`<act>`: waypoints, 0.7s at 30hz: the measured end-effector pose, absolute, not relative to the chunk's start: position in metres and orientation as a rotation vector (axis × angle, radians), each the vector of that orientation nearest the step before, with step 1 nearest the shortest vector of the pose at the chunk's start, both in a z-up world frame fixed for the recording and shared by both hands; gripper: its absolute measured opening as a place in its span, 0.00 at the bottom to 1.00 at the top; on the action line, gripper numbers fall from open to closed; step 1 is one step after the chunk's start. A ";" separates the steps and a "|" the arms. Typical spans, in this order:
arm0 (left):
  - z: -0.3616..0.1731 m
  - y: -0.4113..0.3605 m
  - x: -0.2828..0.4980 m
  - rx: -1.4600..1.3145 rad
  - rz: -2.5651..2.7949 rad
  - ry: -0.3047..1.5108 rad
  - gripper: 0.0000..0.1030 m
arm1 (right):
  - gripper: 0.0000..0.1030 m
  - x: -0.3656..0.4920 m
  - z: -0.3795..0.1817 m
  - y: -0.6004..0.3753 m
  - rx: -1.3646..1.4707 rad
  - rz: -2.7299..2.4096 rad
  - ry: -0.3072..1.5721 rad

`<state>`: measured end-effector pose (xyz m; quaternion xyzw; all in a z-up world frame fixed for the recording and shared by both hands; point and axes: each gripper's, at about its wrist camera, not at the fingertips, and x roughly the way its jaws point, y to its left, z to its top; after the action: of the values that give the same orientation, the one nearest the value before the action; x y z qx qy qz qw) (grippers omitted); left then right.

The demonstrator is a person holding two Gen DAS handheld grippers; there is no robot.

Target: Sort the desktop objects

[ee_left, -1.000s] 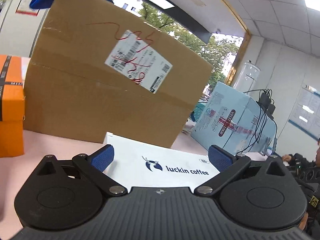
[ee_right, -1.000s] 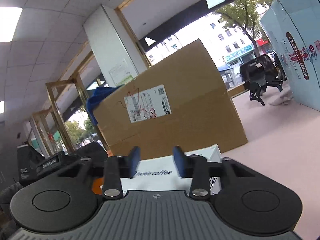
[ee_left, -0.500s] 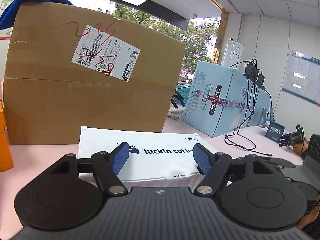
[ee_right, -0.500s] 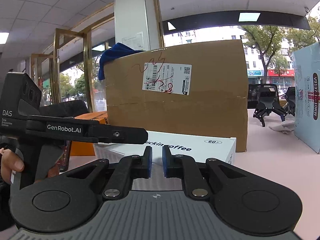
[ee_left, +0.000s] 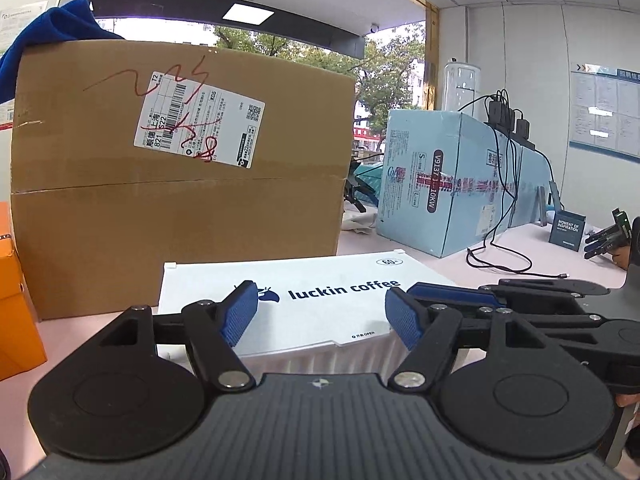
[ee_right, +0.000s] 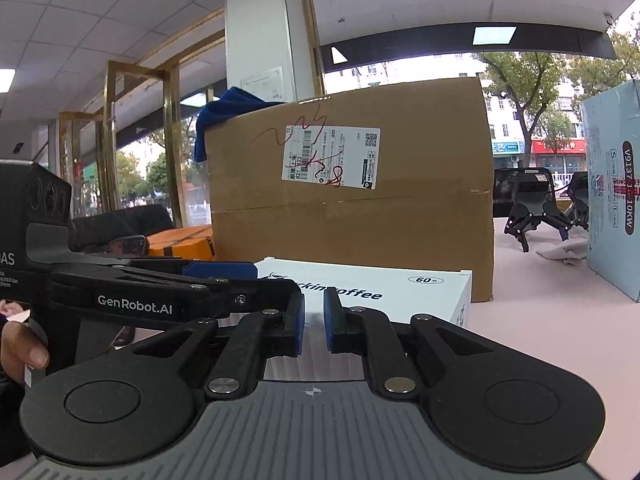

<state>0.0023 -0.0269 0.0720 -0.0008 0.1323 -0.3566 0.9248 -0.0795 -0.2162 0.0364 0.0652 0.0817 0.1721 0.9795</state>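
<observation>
- White luckin coffee box (ee_left: 320, 304) lay flat on pink desk (ee_left: 100, 344), just in front of big cardboard carton (ee_left: 180, 184).
- Left gripper (ee_left: 320, 316) spread wide, blue pads (ee_left: 238, 318) low over near edge of the white box, nothing between them.
- Right gripper (ee_right: 313, 322) nearly closed, only a narrow gap between pads, empty, at the near edge of the white box (ee_right: 384, 292).
- Seen from right wrist: left gripper's black body, marked GenRobot.AI (ee_right: 136, 304), reached in from the left beside the box; fingertip of a hand (ee_right: 24, 350) at the left edge.
- Shipping label (ee_left: 200, 120) with red scribble on the carton front; blue cloth (ee_left: 48, 40) draped on its top left corner.
- Orange box (ee_left: 16, 292) left of the carton.
- Light blue box (ee_left: 440, 192) to the right, well apart, black cables (ee_left: 500, 200) hanging down its side.
</observation>
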 end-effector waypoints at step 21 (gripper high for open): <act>0.055 0.020 0.087 -0.474 -0.621 0.687 1.00 | 1.00 -0.048 0.011 -0.307 0.861 0.239 0.341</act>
<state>0.0866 0.0203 0.0555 -0.2265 0.3284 -0.2968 0.8676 -0.0477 -0.3069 0.0106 0.4144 0.1641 0.1149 0.8878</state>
